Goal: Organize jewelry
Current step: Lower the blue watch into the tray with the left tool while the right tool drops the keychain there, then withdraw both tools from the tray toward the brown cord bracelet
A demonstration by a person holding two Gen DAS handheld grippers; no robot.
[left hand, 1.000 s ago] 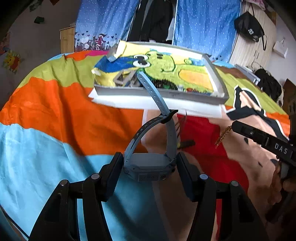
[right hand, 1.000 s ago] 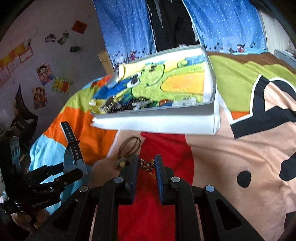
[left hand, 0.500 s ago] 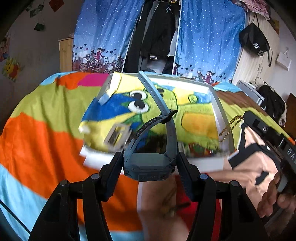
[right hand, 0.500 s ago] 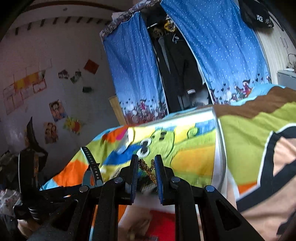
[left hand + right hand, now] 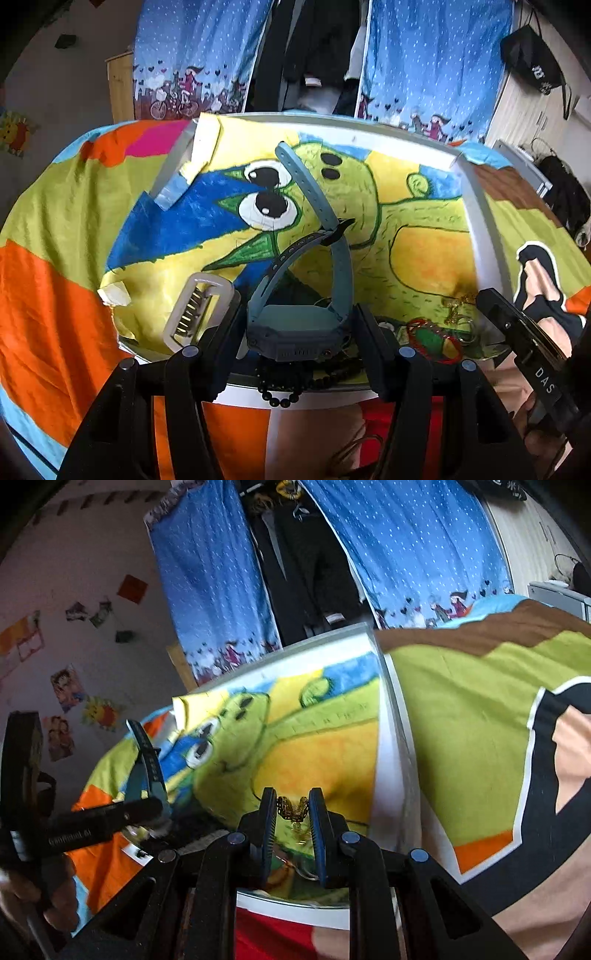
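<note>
My left gripper (image 5: 299,325) is shut on a grey-blue watch (image 5: 297,326), its straps sticking up, held over the near edge of a shallow tray (image 5: 480,236) lined with a green crocodile drawing. My right gripper (image 5: 293,812) is shut on a gold chain (image 5: 293,810) over the tray's near right part (image 5: 395,738). In the tray lie a clear hair comb (image 5: 195,310), a black bead bracelet (image 5: 291,384) hanging over the rim, a red bangle (image 5: 436,338) and more gold chain (image 5: 456,304). The right gripper's body (image 5: 524,343) shows in the left view, the watch strap (image 5: 147,760) in the right view.
The tray rests on a bed with a bright orange, green, blue and red cover (image 5: 48,295). A cord necklace (image 5: 354,450) lies on the cover below the tray. Blue curtains (image 5: 424,62) and hanging clothes stand behind the bed.
Both grippers have moved forward from the bedcover to above the tray, carrying the watch and the gold chain. The tray now fills both views.
</note>
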